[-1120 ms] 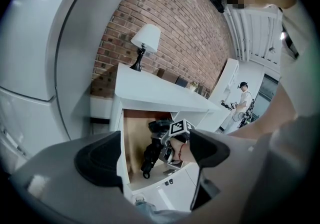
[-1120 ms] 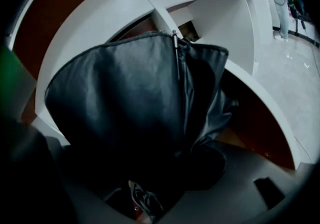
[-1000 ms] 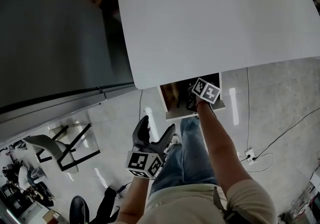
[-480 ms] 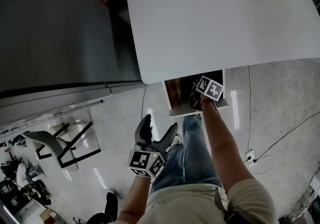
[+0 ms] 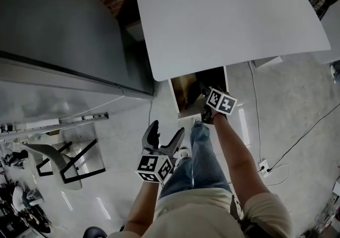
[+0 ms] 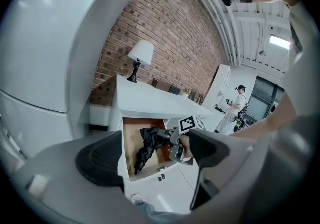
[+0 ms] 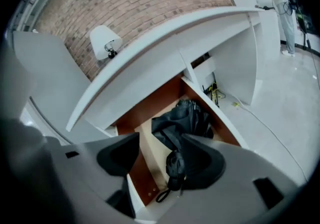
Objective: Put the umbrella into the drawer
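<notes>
Since a second ago the right tool (image 7: 160,160) has lifted back from inside the drawer (image 7: 165,93) to its front lip. Its jaws stand spread and are closing a little, pinching nothing. The umbrella (image 7: 182,120) lies folded on the drawer floor beyond them, strap end toward 6 o'clock. The left tool (image 5: 166,137) hangs at 7 o'clock of the drawer, jaws spread and empty. The placing looks done. The drawer still stands open under the desk (image 5: 228,19), so only shutting it may remain.
</notes>
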Available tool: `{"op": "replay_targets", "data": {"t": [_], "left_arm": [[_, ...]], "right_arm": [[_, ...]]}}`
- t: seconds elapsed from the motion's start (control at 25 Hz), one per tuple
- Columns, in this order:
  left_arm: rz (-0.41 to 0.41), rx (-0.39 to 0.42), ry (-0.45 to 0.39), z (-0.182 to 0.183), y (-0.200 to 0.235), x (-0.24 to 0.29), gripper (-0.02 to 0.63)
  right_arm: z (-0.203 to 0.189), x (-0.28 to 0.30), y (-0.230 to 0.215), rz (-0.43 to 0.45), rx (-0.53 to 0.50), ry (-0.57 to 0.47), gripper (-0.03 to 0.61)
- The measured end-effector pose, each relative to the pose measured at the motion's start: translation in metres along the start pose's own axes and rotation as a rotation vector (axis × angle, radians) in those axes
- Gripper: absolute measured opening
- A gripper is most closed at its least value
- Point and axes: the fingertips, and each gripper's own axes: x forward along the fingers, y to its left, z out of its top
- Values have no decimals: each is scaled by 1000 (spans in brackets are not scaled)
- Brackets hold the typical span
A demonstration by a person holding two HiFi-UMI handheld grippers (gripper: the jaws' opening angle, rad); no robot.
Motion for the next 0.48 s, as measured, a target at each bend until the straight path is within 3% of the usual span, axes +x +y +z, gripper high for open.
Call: {"op": "replay_targets", "data": {"t": [0.2,0.48], "left_arm": [[-27,15,-21,5,-13,-34,416],[-67,43,-46,8,-32,-82,416]], "right_arm": [[8,-68,30,29,-46,-58,175],[10,-179,78,45,-278,-156,49]]}}
